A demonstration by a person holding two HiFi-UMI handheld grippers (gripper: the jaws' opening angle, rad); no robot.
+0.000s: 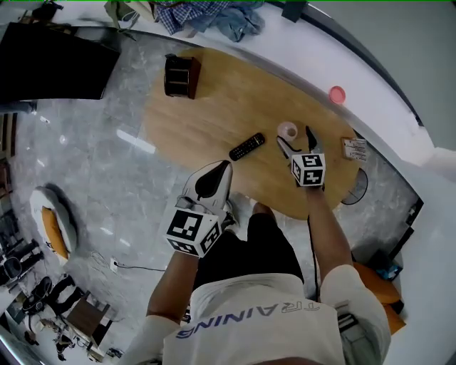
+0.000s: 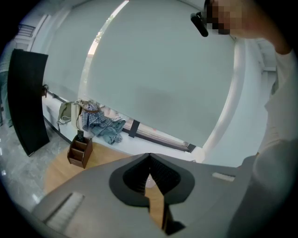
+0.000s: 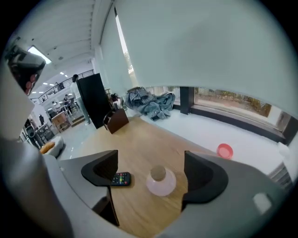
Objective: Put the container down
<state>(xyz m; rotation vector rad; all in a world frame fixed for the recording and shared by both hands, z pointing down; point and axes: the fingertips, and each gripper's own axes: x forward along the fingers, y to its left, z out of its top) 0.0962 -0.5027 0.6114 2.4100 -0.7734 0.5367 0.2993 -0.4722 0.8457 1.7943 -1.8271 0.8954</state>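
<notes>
Already the container stands free on the worktop right of the remote, right claw spread above it, seemingly letting go, left claw pressed together, empty

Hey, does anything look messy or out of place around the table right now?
Only the crumpled clothes heaped on the white ledge beyond the table, with a small pink round thing lying alone further along it. The container stands upright on the table; nothing spilled.

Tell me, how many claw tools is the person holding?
2. The left gripper hangs over the floor beside the table; the right gripper hangs open above the pink container.
</notes>
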